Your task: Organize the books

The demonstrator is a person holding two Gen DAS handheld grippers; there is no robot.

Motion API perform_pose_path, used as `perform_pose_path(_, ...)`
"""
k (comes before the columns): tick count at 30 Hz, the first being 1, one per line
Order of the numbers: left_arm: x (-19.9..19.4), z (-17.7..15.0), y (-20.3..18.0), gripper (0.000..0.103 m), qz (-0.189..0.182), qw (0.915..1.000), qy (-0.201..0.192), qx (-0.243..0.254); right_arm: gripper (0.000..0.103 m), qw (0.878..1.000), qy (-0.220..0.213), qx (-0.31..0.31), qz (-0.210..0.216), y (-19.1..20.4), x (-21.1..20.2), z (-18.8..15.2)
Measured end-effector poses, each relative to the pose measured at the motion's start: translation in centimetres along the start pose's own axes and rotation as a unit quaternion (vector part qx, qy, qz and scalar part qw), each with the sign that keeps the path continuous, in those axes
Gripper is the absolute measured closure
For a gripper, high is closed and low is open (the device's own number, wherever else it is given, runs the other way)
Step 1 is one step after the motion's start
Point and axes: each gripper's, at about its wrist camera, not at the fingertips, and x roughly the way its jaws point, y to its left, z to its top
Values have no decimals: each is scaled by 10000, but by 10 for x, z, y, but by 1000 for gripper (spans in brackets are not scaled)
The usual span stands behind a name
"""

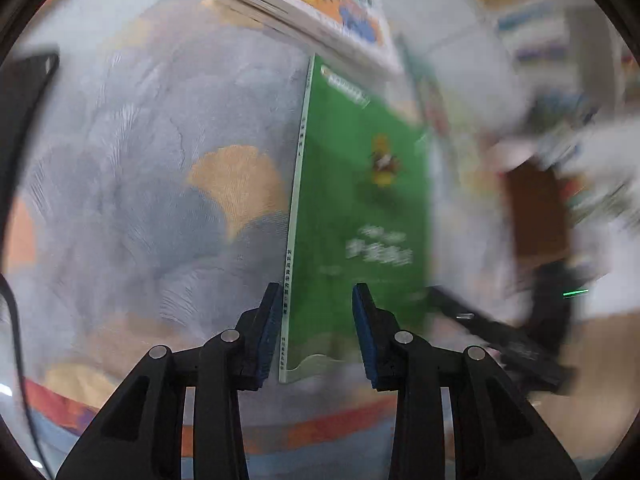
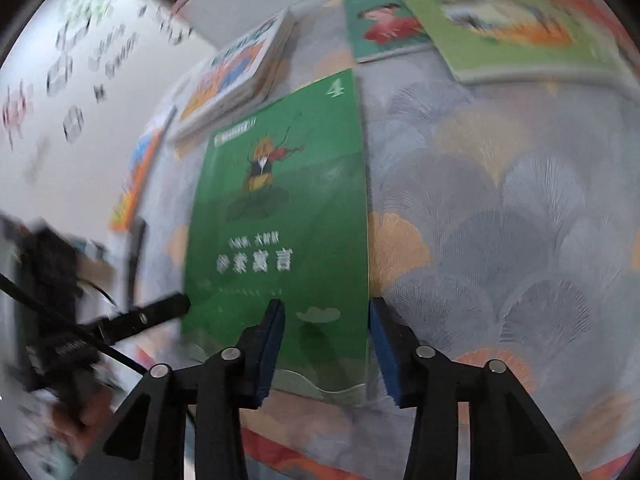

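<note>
I see the book (image 2: 280, 216) lying flat on the patterned cloth (image 2: 500, 220), its near end between my right gripper (image 2: 326, 352) fingers. Stack of books (image 2: 236, 76) sits behind it to the left. Two more books (image 2: 508, 28) lie behind to the right, overlapping. Left gripper (image 1: 316, 332) straddles the book's spine edge.
</note>
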Motion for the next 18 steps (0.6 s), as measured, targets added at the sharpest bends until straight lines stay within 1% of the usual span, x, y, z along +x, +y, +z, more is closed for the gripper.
perform_pose_path(1,-7,-1,4,72,-613,9979,-52,-186,58,9990,28,329,311,-10,0,3)
perform_pose_path(2,-13,-1,2,72,-946,9951,-120,-255,58,9958,72,644,647,-22,0,5)
perform_pose_path(3,-17,-1,-3,72,-924,9955,-172,-135,58,9933,93,790,834,-30,1,6)
perform_pose_path(4,-17,-2,-16,72,-534,9981,-229,197,58,9912,99,881,979,-35,2,7)
perform_pose_path(5,-13,-3,-23,72,-209,9988,-233,388,58,9900,89,921,1063,-38,2,6)
perform_pose_path(6,-5,-5,-28,72,107,9983,-197,538,58,9897,71,929,1086,-38,5,6)
perform_pose_path(7,3,-7,-30,72,299,9976,-143,602,58,9901,33,922,1060,-37,5,6)
perform_pose_path(8,11,-7,-30,78,255,9980,-80,580,58,9903,-3,926,1033,-37,5,5)
perform_pose_path(9,20,-8,-28,81,57,9988,47,477,58,9904,-35,940,1015,-37,5,4)
perform_pose_path(10,27,-8,-28,83,-30,9990,125,419,58,9904,-81,954,993,-36,6,4)
perform_pose_path(12,32,-11,-34,84,-38,9986,150,507,58,9910,-118,933,953,-37,-2,2)
perform_pose_path(13,34,-11,-39,86,25,9983,105,578,58,9912,-122,931,934,-37,-1,3)
perform_pose_path(14,36,-8,-42,89,10,9983,55,584,58,9913,-110,934,926,-37,-3,4)
perform_pose_path(17,23,1,-46,90,-452,9983,-20,375,58,9892,65,1032,1037,-39,-6,6)
perform_pose_path(18,20,5,-46,90,-648,9975,-9,277,53,9881,124,1085,1079,-43,-9,6)
